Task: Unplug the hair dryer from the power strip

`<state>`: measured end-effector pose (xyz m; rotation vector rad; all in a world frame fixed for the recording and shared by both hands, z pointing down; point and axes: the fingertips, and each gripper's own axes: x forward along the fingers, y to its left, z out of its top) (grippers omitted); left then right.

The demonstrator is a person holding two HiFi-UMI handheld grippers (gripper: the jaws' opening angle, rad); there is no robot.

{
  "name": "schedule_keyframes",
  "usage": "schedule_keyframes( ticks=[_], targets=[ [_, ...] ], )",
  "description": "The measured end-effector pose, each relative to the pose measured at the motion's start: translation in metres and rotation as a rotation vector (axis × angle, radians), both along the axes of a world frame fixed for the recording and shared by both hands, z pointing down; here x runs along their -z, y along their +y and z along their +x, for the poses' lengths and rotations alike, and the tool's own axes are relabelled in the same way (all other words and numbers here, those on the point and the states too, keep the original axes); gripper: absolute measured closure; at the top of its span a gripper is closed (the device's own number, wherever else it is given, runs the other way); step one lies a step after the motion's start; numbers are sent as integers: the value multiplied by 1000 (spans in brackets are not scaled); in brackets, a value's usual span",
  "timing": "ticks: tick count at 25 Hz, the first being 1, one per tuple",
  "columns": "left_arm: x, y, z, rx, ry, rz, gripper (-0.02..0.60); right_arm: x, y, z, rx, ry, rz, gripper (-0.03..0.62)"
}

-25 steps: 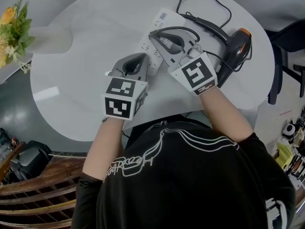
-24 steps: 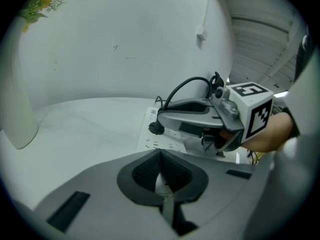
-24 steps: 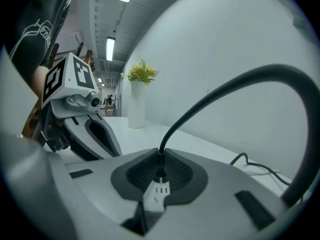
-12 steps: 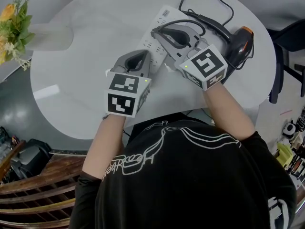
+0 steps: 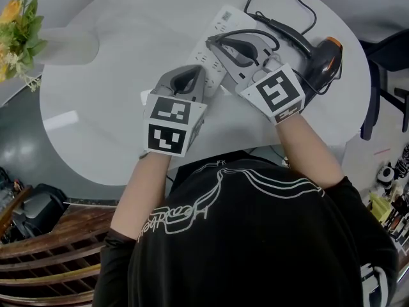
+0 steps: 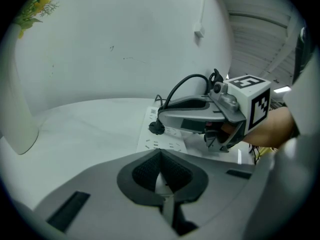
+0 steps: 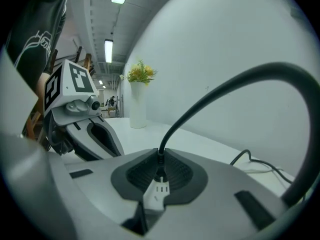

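A white power strip [image 5: 206,59] lies on the round white table [image 5: 115,94]. The black and orange hair dryer [image 5: 323,56] rests at the table's right, and its black cord [image 5: 281,24] loops back to the strip. My right gripper [image 5: 211,43] is shut on the black plug [image 6: 156,128] at the strip's surface; the cord [image 7: 200,104] rises from between its jaws. I cannot tell whether the plug is still seated. My left gripper [image 5: 195,72] is shut, tip down over the strip's near end [image 6: 165,143], nothing clearly between its jaws.
A white vase [image 5: 67,43] with yellow flowers [image 5: 16,31] stands at the table's far left. A dark chair [image 5: 383,62] is beyond the right edge. Wooden furniture [image 5: 51,261] sits on the floor at the lower left.
Both grippers have shifted slightly right and away from me along the strip. The right gripper's marker cube has turned a little; it stays shut on the plug.
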<state>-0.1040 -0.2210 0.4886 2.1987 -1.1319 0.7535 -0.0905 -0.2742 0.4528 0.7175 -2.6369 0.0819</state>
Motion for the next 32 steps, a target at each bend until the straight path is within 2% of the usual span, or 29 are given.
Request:
schedule_keyframes(
  ticks=[6, 13, 17, 23, 29, 32],
  targets=[
    [0, 0, 0, -3, 3, 1, 581, 0, 3, -2, 31, 50, 55, 569],
    [-1, 0, 0, -6, 1, 6, 582, -3, -5, 5, -23, -76, -87, 569],
    [0, 0, 0, -7, 0, 19, 581, -4, -6, 6, -30, -102, -121, 569],
    [-1, -1, 0, -3, 1, 9, 581, -1, 0, 0, 29, 12, 8, 569],
    [-1, -1, 0, 1, 1, 14, 582, 0, 2, -2, 32, 62, 62, 570],
    [-1, -1, -1, 0, 11, 9, 581, -1, 3, -2, 39, 58, 55, 571]
  ],
)
